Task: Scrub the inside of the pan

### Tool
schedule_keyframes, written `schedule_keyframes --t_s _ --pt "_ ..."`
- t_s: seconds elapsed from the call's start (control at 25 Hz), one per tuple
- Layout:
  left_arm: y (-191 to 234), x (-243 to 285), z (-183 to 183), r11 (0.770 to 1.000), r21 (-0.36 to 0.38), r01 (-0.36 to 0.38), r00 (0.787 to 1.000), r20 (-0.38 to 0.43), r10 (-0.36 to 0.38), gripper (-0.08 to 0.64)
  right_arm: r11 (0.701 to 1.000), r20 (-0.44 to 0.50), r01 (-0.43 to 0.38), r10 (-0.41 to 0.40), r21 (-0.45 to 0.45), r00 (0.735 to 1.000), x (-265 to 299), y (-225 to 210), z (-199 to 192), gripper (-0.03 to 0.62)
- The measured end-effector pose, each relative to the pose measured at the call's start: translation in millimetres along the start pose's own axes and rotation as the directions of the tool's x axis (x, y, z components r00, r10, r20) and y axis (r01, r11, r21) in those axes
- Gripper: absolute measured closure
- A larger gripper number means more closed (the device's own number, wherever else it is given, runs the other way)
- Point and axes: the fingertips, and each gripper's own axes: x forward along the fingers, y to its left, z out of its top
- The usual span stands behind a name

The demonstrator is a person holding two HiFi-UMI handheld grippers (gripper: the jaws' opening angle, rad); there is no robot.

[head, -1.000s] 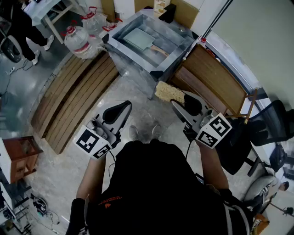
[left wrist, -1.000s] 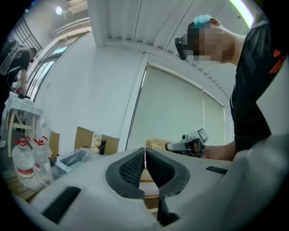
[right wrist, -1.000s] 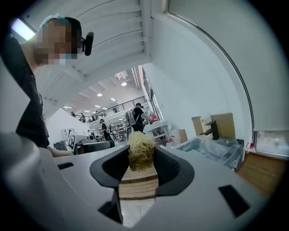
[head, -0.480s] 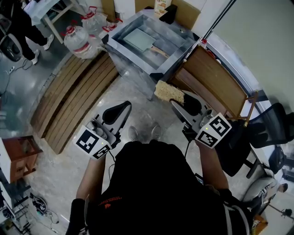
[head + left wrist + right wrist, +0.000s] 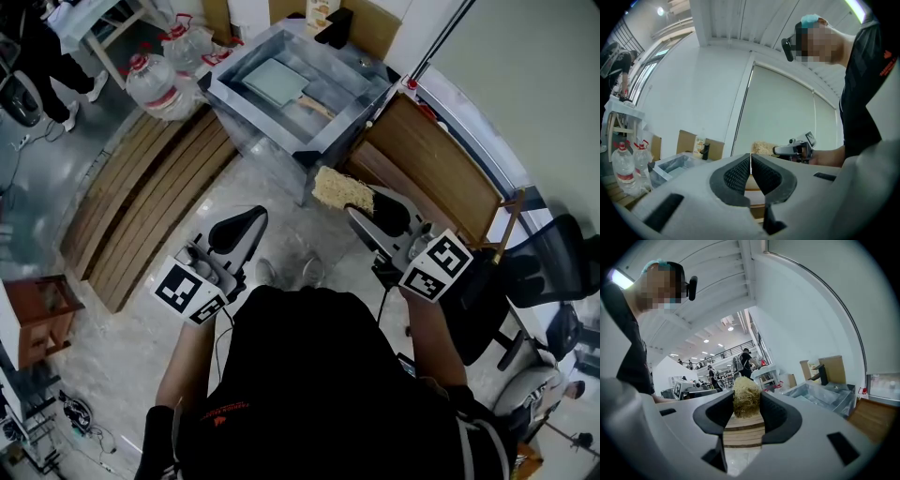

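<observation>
My right gripper (image 5: 367,202) is shut on a straw-coloured loofah scrubber (image 5: 343,190), held in the air short of the steel sink (image 5: 352,112); in the right gripper view the scrubber (image 5: 746,398) is pinched between the jaws of that gripper (image 5: 746,404). A grey square pan (image 5: 273,80) with a wooden handle lies inside the sink, seen small in the right gripper view (image 5: 820,394). My left gripper (image 5: 246,223) hangs over the floor, shut with nothing in it; in the left gripper view its jaws (image 5: 750,174) meet.
Large water bottles (image 5: 159,82) stand left of the sink beside a slatted wooden platform (image 5: 150,202). A wooden panel (image 5: 441,169) lies right of the sink, and office chairs (image 5: 553,272) stand at the far right. A person (image 5: 37,47) stands at top left.
The sink and floor have slid slightly up and left in the head view. Both grippers keep their pose and their hold.
</observation>
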Motion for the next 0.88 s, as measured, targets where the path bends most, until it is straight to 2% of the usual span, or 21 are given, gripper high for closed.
schedule_keyframes --t_s 0.24,0.44,0.88 --pt "-13 14 -1 1.000 0.007 -0.011 1.000 -0.002 0.011 0.535 1.000 -0.010 -0.016 0.016 -0.002 1.000 -15 -13 1 0.419" --pt "-8 20 -5 1.000 -0.006 -0.028 1.000 -0.002 0.028 0.535 1.000 -0.029 -0.023 0.023 0.004 0.999 -15 -23 0 0.419" --pt "36 33 -13 0.997 -0.043 -0.068 0.997 0.020 0.069 0.535 0.999 -0.086 -0.038 0.039 0.016 0.996 18 -53 -2 0.419"
